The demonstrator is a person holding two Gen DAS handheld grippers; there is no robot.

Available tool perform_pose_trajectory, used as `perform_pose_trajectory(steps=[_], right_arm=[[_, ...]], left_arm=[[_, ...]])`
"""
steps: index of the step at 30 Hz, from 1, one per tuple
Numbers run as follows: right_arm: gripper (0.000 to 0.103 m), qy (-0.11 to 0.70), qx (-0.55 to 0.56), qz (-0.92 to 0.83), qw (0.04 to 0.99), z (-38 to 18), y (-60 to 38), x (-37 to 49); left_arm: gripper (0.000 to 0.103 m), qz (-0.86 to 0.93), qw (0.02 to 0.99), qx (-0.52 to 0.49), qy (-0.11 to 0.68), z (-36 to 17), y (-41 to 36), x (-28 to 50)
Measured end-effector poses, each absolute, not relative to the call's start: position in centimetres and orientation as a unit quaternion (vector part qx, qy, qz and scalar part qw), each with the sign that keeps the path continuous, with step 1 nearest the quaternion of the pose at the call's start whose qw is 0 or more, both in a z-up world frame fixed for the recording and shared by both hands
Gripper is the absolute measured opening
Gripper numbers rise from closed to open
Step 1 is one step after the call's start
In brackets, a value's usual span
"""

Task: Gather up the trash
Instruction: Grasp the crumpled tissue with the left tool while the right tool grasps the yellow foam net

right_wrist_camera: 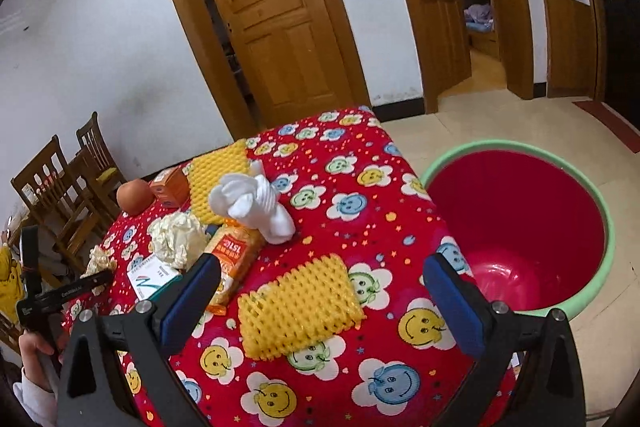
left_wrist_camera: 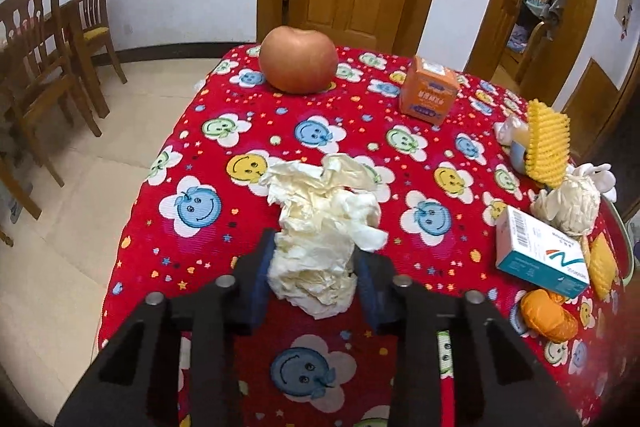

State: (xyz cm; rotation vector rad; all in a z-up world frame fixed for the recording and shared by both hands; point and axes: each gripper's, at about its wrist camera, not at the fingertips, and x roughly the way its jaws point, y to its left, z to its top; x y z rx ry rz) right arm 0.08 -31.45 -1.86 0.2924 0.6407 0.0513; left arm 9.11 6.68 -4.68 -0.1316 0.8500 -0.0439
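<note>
My left gripper (left_wrist_camera: 314,251) is shut on the near end of a crumpled cream tissue (left_wrist_camera: 320,203) that lies on the red smiley-print tablecloth (left_wrist_camera: 224,235). My right gripper (right_wrist_camera: 322,267) is open, its blue pads wide apart above a yellow foam fruit net (right_wrist_camera: 300,307) and not touching it. To the right of the table stands a red bin with a green rim (right_wrist_camera: 500,145). More trash lies further back: a crumpled paper ball (right_wrist_camera: 178,237), a white glove (right_wrist_camera: 256,207), an orange snack packet (right_wrist_camera: 234,255) and a second foam net (right_wrist_camera: 216,179).
An apple (left_wrist_camera: 298,61), an orange carton (left_wrist_camera: 428,89) and a white and teal box (left_wrist_camera: 540,251) stand on the table. Wooden chairs (left_wrist_camera: 40,67) are on the left by the wall. A person's hand (right_wrist_camera: 34,347) holds the left tool.
</note>
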Motion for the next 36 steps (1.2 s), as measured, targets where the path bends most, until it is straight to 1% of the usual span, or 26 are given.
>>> perform_pose_trajectory(steps=[3,8,11,15,20,28,29,30,34,35,36], right_arm=[[0.103,0.331,0.127,0.029,0.934,-2.3,-30.8,0.3],[0.103,0.371,0.073,0.032,0.925,-3.8,-28.8,0.9],[0.103,0.377,0.045,0.032,0.924,-4.2,-27.8,1.0],[0.103,0.384,0.037,0.049,0.921,-4.4,-27.4,1.1],[0.103,0.402,0.021,0.055,0.914,-4.9,-27.0,1.5],[0.102,0.422,0.032,0.068,0.903,-5.6,-27.2,2.1],[0.098,0.424,0.031,0.068,0.903,-5.7,-27.2,2.1],[0.092,0.424,0.03,0.067,0.903,-5.7,-27.2,2.1],[0.079,0.427,0.024,0.054,0.902,-5.7,-27.1,2.1],[0.072,0.425,0.023,0.049,0.903,-5.7,-27.2,2.0],[0.061,0.424,0.024,0.048,0.904,-5.6,-27.2,2.0]], left_arm=[[0.034,-0.043,0.918,-0.061,0.39,-3.9,6.2,8.2],[0.034,-0.051,0.931,-0.015,0.36,-2.9,4.2,6.9],[0.034,-0.045,0.941,0.018,0.336,-2.3,3.1,6.0],[0.035,-0.038,0.949,0.043,0.311,-1.7,2.4,5.0],[0.035,-0.038,0.948,0.034,0.314,-1.7,2.9,5.1],[0.036,-0.04,0.949,0.038,0.309,-1.8,2.4,4.9],[0.036,-0.04,0.95,0.039,0.307,-1.8,2.4,4.9],[0.036,-0.04,0.951,0.04,0.305,-1.7,2.3,4.8],[0.036,-0.04,0.952,0.039,0.302,-1.7,2.4,4.8],[0.036,-0.04,0.952,0.037,0.302,-1.7,2.5,4.8],[0.036,-0.04,0.952,0.036,0.303,-1.7,2.5,4.8]])
